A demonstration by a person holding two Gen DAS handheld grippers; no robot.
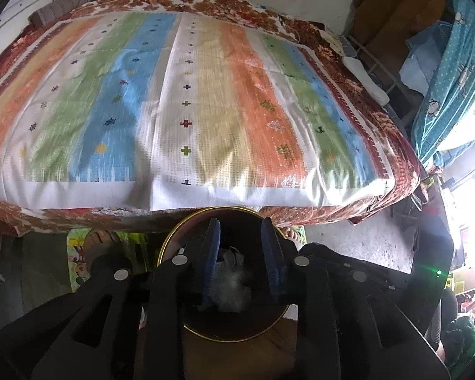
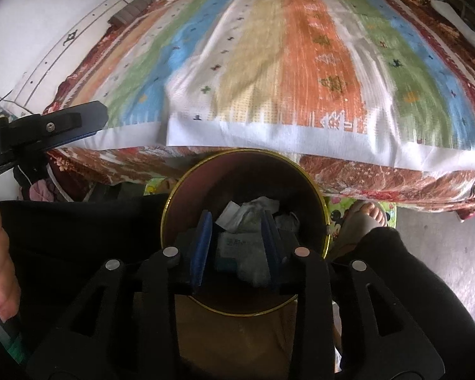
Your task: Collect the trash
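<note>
Both tongs point down into a round bin (image 2: 313, 190) on the floor beside the bed; gold metal rim, dark reddish inner wall, smooth. Left tongs (image 1: 241, 253): blue ribbed pads parted a narrow way, nothing pinched; a pale fluffy wad (image 1: 234, 285) sits below the gap inside the bin, whether it touches the pads I cannot tell. Right tongs (image 2: 237, 243): pads likewise narrowly apart, gripping nothing; under them crumpled white paper (image 2: 253, 209) and a flat greyish packet (image 2: 234, 250) lie in the bin, loose. Bed carries a woven striped sheet (image 1: 205, 101), bands of orange, green, blue, cream with small cross motifs, over a brown floral cover (image 2: 380, 177). Bare foot in a sandal (image 2: 367, 218) on a cartoon-print mat, just right of the bin; floor is rough grey concrete (image 2: 443, 253).
</note>
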